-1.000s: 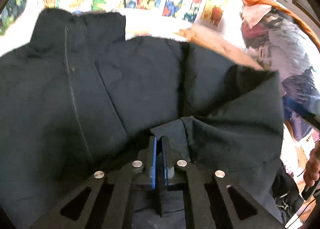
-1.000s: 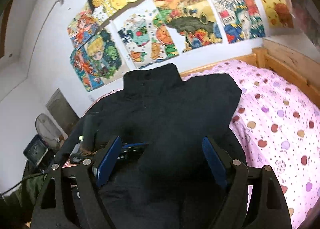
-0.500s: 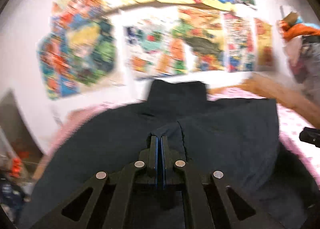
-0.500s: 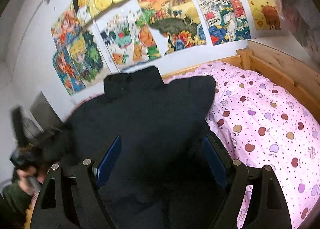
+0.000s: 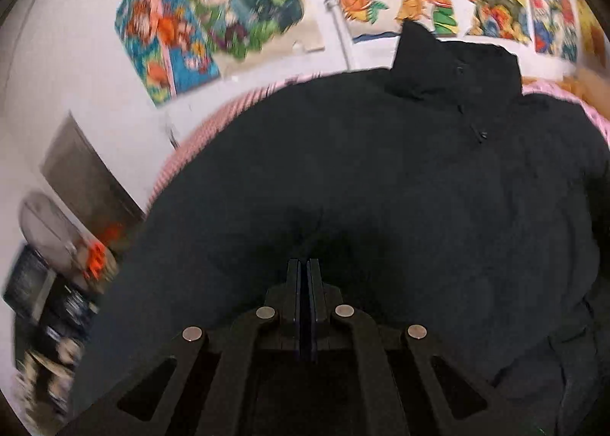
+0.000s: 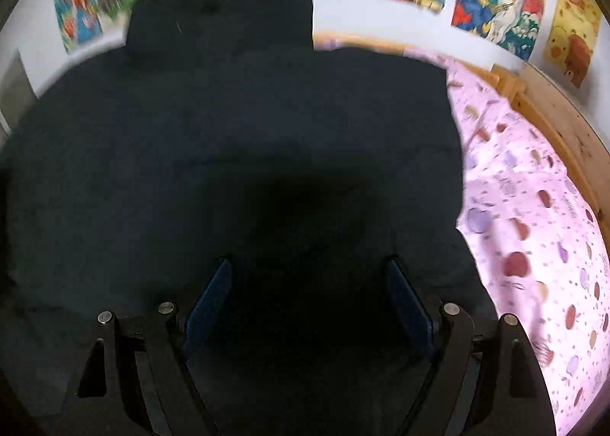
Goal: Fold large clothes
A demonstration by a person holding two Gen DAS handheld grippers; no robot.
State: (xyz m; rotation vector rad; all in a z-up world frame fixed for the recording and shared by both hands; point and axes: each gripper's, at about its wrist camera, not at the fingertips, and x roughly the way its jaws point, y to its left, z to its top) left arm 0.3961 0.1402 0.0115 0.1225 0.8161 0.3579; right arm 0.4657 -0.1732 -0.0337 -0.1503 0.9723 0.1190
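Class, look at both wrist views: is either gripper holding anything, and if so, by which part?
The right gripper holds nothing; its jaws stand open above the black jacket. The left gripper is shut, but whether it pinches jacket fabric cannot be told.

Dim, motion-blurred, fisheye-warped edges

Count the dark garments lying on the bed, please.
1: a black jacket spread across the pink bedsheet, collar toward the poster wall. Others may lie hidden beneath.

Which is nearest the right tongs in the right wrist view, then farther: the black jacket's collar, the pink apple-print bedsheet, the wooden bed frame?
1. Pink apple-print bedsheet, right of the right tongs.
2. Black jacket's collar, far ahead, upper left.
3. Wooden bed frame, far right, beyond the sheet.
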